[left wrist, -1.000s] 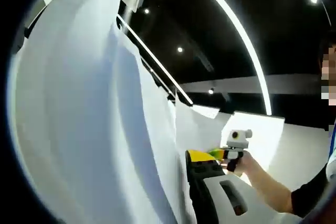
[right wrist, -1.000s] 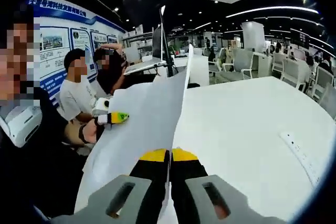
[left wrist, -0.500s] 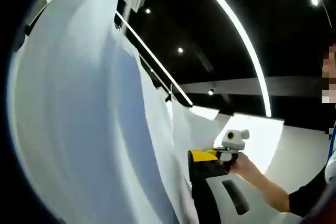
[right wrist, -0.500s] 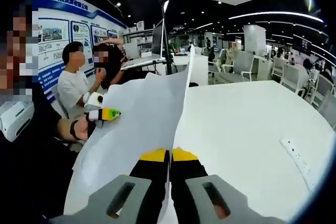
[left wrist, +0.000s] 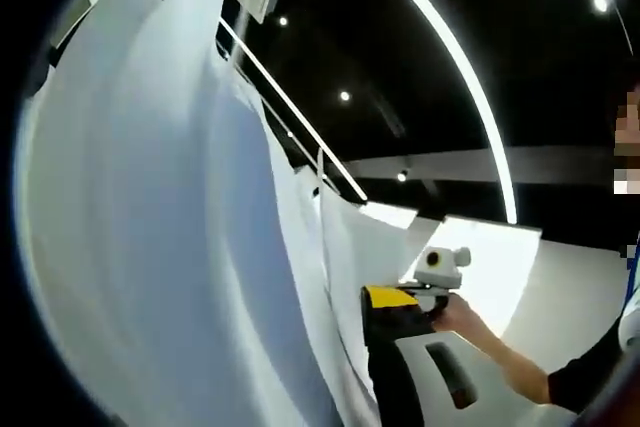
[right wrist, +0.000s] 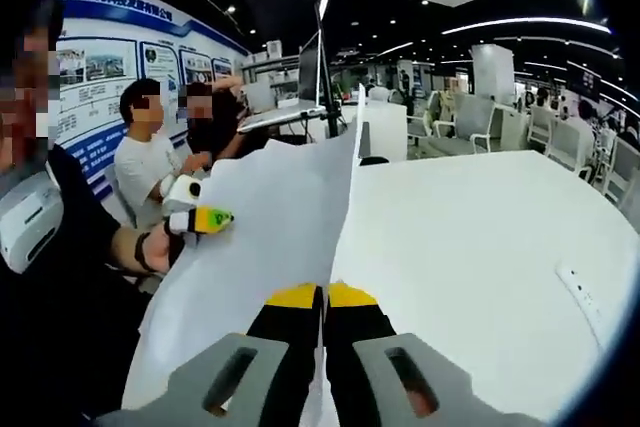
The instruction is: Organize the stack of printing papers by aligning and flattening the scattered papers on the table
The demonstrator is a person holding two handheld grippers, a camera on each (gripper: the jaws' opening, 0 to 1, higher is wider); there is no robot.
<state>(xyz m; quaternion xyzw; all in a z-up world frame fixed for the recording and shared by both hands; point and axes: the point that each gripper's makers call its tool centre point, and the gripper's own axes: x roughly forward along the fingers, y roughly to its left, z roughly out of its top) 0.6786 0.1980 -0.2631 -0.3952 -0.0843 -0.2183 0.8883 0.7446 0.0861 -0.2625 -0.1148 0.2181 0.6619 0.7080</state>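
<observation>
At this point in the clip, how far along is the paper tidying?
Gathering looks done: the papers are lifted off the white table. In hand: the right gripper pinches their near edge and the left gripper holds the far side. Left: aligning the fanned edges and laying the stack flat.

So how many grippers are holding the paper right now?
2. The right gripper pinches the paper at its near edge; the left gripper grips the far side, by the person's hand.

Dark ceiling with curved white light strips (left wrist: 470, 87), blue-and-white wall poster board (right wrist: 120, 62), grey office chairs (right wrist: 470, 122) behind
</observation>
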